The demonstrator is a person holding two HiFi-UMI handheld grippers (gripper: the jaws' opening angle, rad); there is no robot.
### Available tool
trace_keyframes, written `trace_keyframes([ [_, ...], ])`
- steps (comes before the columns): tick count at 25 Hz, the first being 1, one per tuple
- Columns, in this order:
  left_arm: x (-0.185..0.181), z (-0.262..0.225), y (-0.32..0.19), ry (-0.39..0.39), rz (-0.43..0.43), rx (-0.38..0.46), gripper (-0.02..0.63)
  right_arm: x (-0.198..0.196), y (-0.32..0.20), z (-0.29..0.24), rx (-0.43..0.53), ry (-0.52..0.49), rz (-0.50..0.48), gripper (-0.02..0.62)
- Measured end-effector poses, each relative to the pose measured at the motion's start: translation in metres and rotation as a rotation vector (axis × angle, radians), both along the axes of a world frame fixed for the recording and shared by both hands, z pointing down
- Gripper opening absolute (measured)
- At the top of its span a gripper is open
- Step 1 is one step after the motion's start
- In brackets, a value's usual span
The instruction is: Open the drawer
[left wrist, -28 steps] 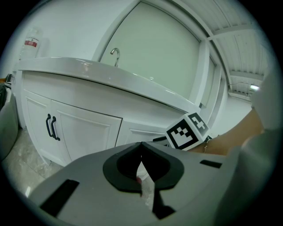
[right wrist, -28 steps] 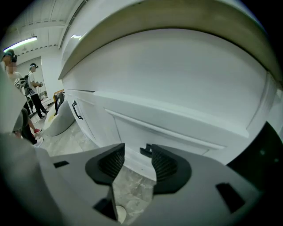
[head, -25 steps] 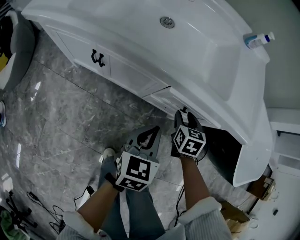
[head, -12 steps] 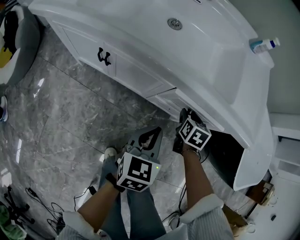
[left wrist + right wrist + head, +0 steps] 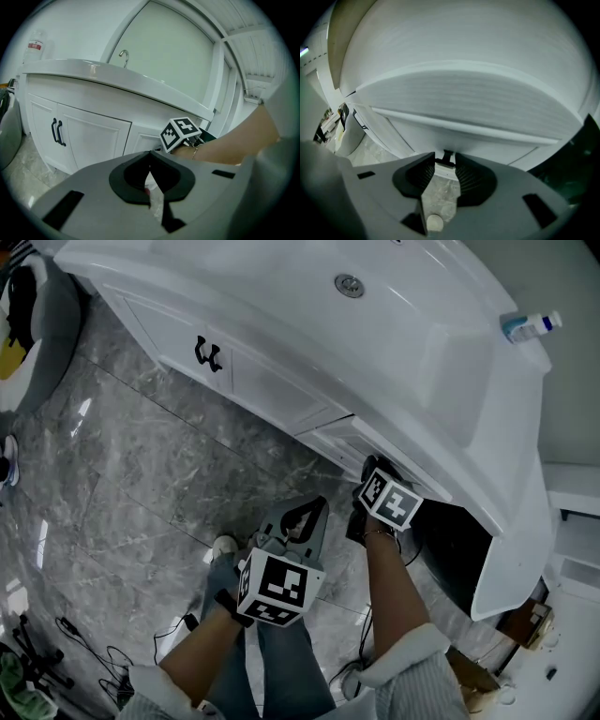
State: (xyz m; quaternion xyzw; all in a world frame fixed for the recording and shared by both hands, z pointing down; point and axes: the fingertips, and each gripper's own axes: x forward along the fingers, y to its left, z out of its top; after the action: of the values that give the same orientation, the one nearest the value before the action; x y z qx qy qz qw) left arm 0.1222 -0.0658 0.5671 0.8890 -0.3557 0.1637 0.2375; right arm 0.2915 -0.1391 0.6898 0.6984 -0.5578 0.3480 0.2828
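Observation:
The white drawer front (image 5: 342, 441) sits under the vanity counter, right of the cabinet doors. My right gripper (image 5: 372, 466) points down at it. In the right gripper view a small black handle (image 5: 447, 156) stands between the jaw tips of the right gripper (image 5: 446, 162). The jaws are closing, and a gap still shows on each side of the handle. My left gripper (image 5: 316, 503) hangs above the floor to the left, shut with nothing in it. In its own view the left gripper (image 5: 150, 154) faces the drawer front (image 5: 144, 140) and the right gripper's marker cube (image 5: 180, 133).
Two cabinet doors with black handles (image 5: 208, 353) lie left of the drawer. A sink drain (image 5: 349, 283) and a bottle (image 5: 529, 324) are on the counter. A dark open space (image 5: 450, 542) lies right of the drawer. Cables (image 5: 42, 652) trail on the marble floor.
My right gripper has dropped a little closer to the drawer front and rolled, so its marker cube shows a different face. The left gripper has stayed where it was.

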Motion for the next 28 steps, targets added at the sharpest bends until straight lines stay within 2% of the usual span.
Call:
trace_keyframes([
  [4,0.001,0.002,0.000,-0.005,0.007,-0.006,0.017,-0.003,0.000,-0.002,0.001,0.067,-0.092,0.132],
  [9,-0.002,0.006,-0.003,-0.009,-0.007,-0.018,0.017,-0.007,0.001,-0.003,-0.004,0.093,-0.199,0.123],
  [28,0.005,0.005,0.000,0.002,0.004,-0.042,0.017,-0.013,0.014,-0.006,-0.021,0.088,-0.268,0.110],
])
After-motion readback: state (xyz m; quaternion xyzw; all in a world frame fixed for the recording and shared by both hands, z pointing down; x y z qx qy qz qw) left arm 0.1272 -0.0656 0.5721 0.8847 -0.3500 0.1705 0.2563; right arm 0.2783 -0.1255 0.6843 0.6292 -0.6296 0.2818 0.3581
